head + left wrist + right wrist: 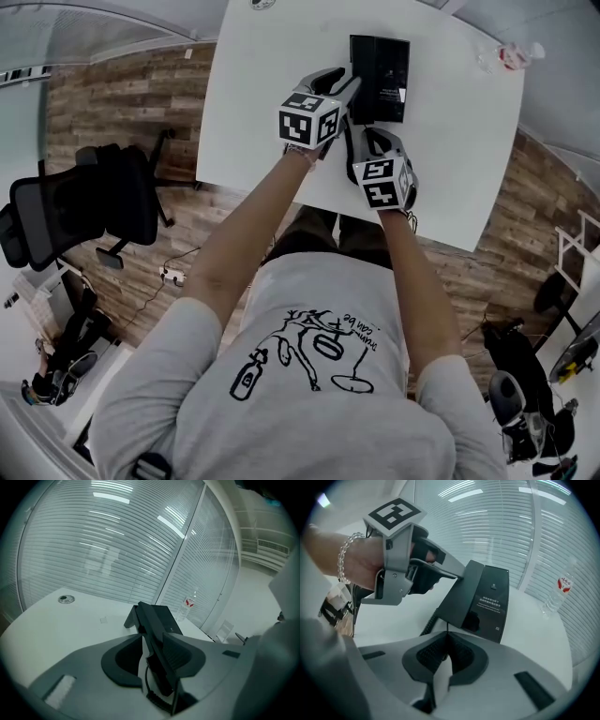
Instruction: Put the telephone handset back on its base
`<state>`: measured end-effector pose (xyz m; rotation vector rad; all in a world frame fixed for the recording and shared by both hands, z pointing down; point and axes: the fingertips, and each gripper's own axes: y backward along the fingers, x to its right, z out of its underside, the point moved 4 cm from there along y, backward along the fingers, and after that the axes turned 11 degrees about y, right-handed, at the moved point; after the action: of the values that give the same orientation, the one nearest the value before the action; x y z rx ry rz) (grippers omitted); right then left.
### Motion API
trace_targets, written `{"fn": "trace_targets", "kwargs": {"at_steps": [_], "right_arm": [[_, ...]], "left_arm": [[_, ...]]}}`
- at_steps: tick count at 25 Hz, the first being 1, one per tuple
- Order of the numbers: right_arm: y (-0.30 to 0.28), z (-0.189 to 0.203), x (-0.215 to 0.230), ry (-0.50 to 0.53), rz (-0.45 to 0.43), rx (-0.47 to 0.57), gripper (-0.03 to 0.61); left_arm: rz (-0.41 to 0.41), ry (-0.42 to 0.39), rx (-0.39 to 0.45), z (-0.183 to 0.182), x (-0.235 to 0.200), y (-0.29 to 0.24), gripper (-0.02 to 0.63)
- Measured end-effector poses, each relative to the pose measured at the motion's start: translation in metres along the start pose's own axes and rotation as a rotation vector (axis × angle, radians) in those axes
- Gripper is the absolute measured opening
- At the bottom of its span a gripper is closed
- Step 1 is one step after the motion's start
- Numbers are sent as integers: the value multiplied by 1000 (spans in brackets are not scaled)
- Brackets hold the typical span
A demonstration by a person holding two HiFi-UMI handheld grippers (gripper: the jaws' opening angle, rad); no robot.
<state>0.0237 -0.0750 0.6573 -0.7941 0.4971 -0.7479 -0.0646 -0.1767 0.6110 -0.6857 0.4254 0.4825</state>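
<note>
The handset (154, 620), judged light, rigid and smooth, is clamped mid-length in the left hand-held gripper (152, 641) at the left side of its base (494, 602); the right hand-held gripper (446, 641) is closed and empty.

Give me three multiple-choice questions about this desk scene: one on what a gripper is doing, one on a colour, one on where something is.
1. What state is the left hand-held gripper in?
A. open and empty
B. shut on the handset
C. shut on a pen

2. What colour is the base?
A. white
B. black
C. red

3. Where is the bottle?
A. on the table, right of the base
B. on top of the base
C. on top of the handset

Answers:
1 B: in the left gripper view, the jaws clamp the handset.
2 B: the base shows black in every view.
3 A: the head view shows the bottle near the table's far right corner, apart from the base.
</note>
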Motion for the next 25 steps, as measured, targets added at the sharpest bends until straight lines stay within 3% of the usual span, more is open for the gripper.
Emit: {"fn": "trace_targets", "kwargs": {"at_steps": [8,13,21,25], "right_arm": [[0,4,-2,-40,0,4,5],[-8,1,-1,-78,-15,-6,5],[-15,2,-1,-129,-38,-35,3],[-8,-8,-4,-156,-49,22,3]], "left_arm": [[-1,-40,-14,6,-2,-2,81],[-8,-51,-13,3,-4,-4,81],[-30,-154,-37,2,-2,-4,81],[-16,-105,-26,4,-1,3,81]]}}
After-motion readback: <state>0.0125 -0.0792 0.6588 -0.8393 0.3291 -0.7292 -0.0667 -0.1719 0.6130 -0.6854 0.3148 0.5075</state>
